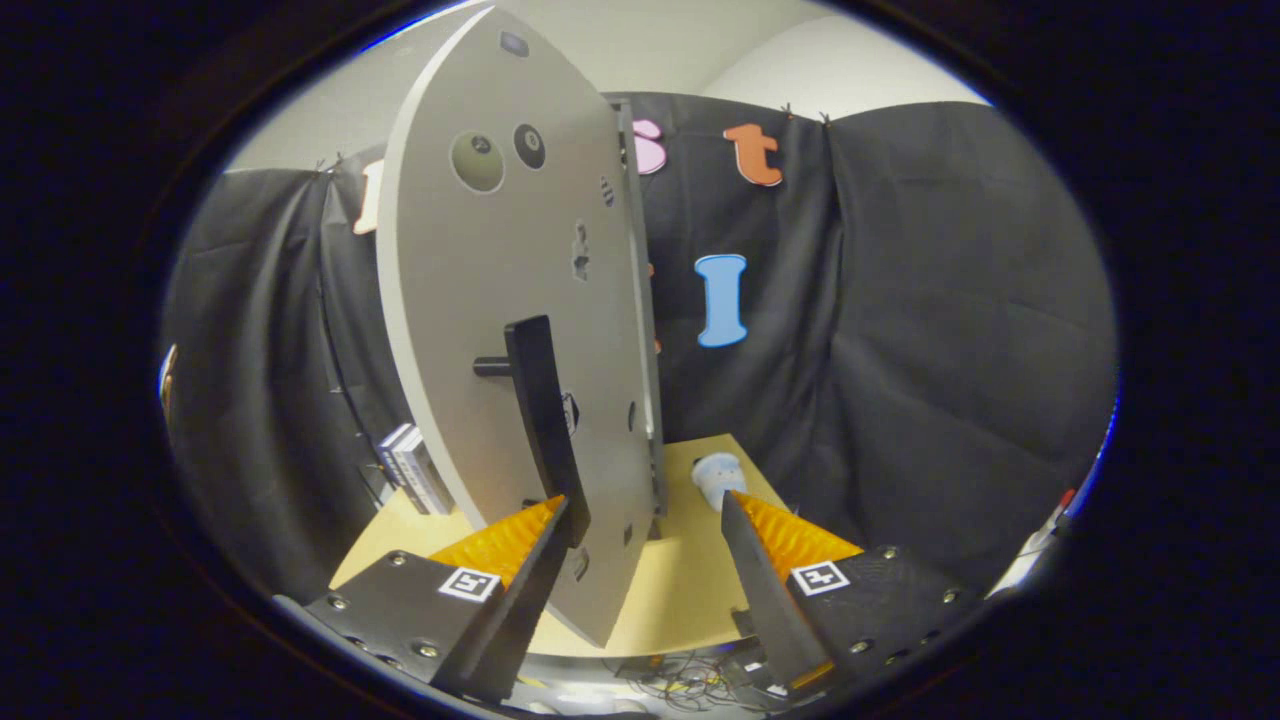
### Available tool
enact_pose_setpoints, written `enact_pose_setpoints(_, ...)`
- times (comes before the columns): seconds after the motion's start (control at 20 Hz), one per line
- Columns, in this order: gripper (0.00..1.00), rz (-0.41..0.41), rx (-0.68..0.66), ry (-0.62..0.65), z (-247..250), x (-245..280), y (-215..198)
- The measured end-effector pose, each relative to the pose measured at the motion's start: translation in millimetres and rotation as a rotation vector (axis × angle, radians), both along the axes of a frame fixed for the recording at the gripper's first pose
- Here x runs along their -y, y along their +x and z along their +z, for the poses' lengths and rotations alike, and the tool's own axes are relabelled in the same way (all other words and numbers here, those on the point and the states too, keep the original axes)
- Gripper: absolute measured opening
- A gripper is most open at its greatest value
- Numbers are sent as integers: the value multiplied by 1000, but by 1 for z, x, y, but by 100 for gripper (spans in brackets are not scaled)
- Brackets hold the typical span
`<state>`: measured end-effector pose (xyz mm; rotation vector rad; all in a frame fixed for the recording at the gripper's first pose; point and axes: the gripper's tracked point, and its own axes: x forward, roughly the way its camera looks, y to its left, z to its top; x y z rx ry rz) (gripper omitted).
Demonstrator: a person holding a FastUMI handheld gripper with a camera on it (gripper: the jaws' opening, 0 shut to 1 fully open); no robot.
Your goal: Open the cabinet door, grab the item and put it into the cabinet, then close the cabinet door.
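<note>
Gripper view: cabinet door (500,330) swung open, edge-on between spread fingers of claw (645,520), handle (540,420) beside one finger. Claw wide, holding nothing. Item (717,476) waiting on tabletop (680,590) just ahead. Grabbing, stowing, closing all left.

dim booth, soft even light apparently from above, pale cabinet door (500,330) brightest, strong fisheye bending, sharp centre, blurred rim
</note>
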<state>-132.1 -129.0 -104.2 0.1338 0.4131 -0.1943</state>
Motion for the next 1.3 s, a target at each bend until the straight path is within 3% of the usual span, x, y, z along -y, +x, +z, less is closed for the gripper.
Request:
enact_pose_setpoints(0.65,92,189,23,82,-15,-77,78)
enact_pose_setpoints(1.0,92,309,27,49,-22,-130,118)
enact_pose_setpoints(1.3,92,351,35,53,-21,-150,133)
